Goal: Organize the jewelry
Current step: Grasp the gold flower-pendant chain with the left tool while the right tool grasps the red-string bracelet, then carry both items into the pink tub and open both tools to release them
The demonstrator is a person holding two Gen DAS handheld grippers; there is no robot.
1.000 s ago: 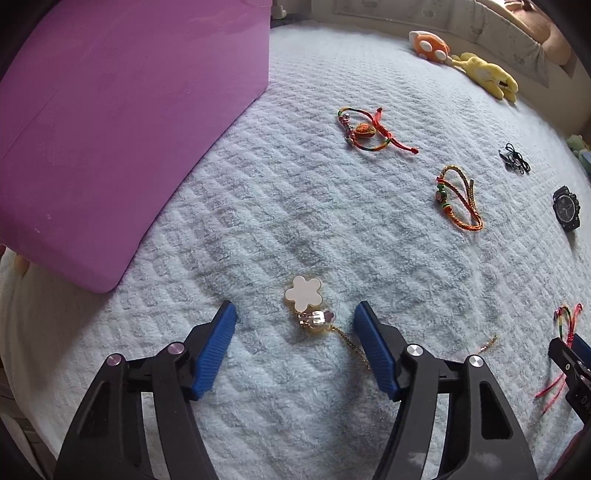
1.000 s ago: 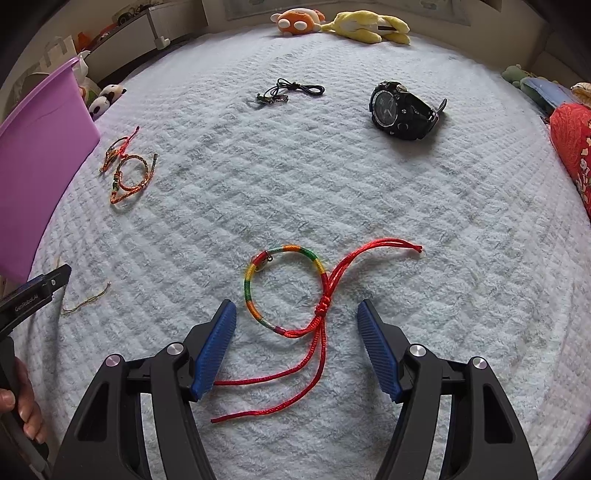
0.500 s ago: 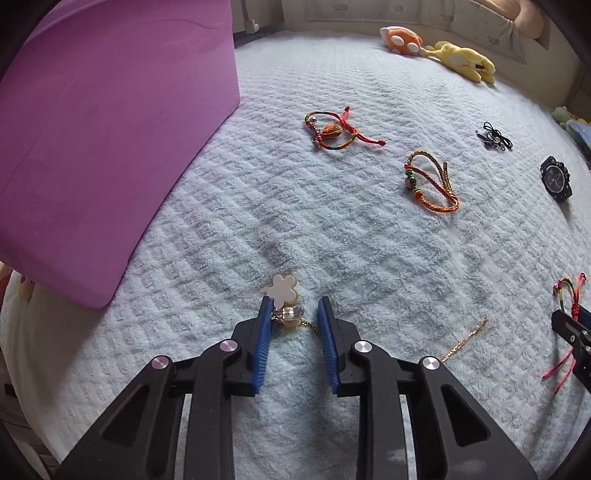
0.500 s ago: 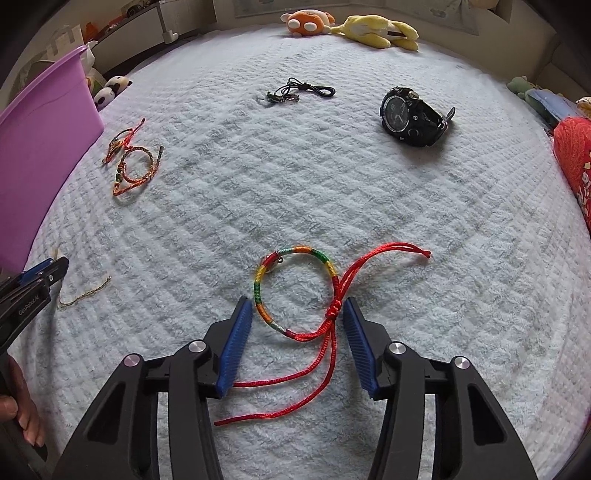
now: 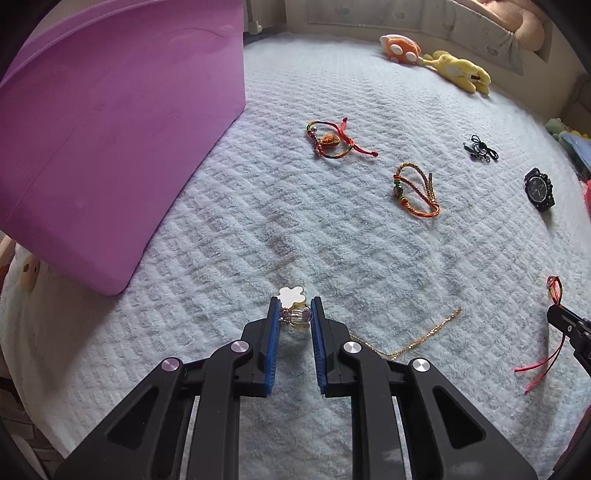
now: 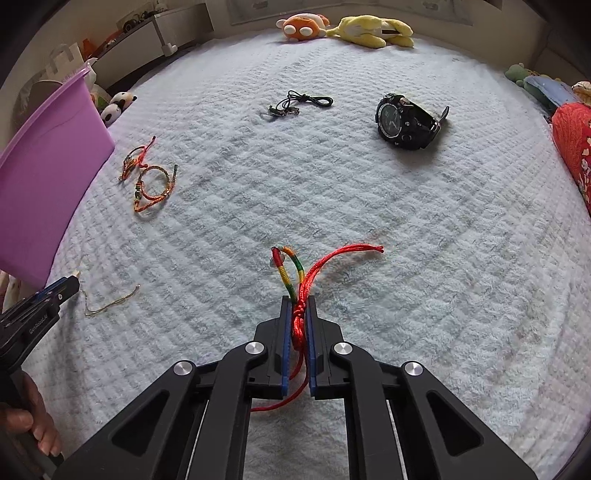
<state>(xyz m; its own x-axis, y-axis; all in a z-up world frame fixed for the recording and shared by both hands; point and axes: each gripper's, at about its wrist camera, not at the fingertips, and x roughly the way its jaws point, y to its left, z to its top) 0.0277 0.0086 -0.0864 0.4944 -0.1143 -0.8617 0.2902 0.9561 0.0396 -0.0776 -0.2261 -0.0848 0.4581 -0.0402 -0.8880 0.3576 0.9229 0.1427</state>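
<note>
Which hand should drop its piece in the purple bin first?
Left. The left gripper is shut on the flower necklace, and the purple bin stands close on its side. The right gripper, shut on the red string bracelet, sits farther from it.

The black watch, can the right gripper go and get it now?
Probably not yet: the right gripper is shut on the rainbow bracelet. The blanket toward the black watch lies bare.

A bedroom at home: a bed under a white quilted blanket [image 6: 369, 192], 2 plush toys [image 6: 347, 26] at its far edge, more stuffed animals [image 6: 114, 105] beside it, a low white shelf [image 6: 155, 26] along the wall.
</note>
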